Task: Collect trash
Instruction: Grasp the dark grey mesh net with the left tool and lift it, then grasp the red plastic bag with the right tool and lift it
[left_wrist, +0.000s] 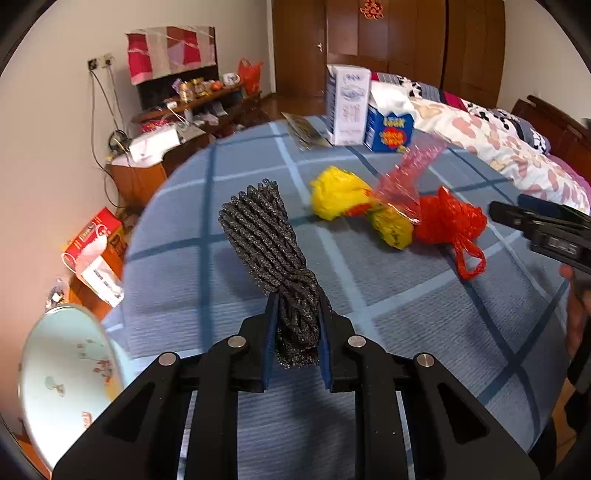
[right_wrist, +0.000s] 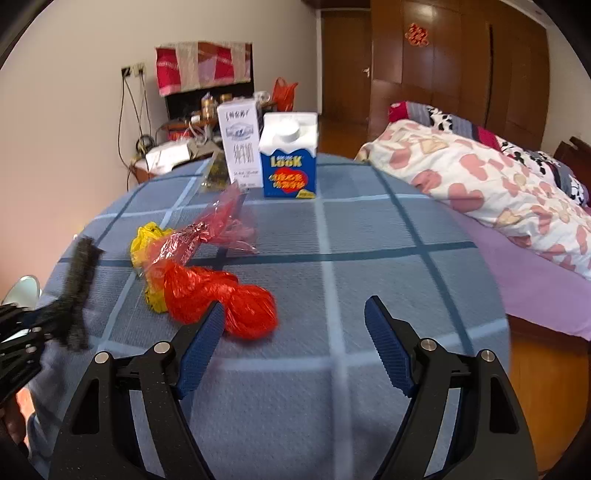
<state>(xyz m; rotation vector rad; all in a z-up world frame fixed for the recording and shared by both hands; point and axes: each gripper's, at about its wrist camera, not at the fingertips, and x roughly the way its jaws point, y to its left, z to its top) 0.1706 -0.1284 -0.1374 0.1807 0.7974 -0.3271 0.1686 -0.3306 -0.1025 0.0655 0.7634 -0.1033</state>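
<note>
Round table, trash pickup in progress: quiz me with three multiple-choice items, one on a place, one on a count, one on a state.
1. Where is the grey scrubber?
A. between the left gripper's fingers
B. in the basin
C. beside the cartons

2. How many cartons stand at the table's far edge?
A. one
B. two
C. four

3. The right gripper is:
A. shut on the red bag
B. open
C. shut on nothing

A: the left gripper clamps the grey scrubber.
B: white carton and blue carton.
B: the right gripper holds nothing; the red bag lies on the table.
</note>
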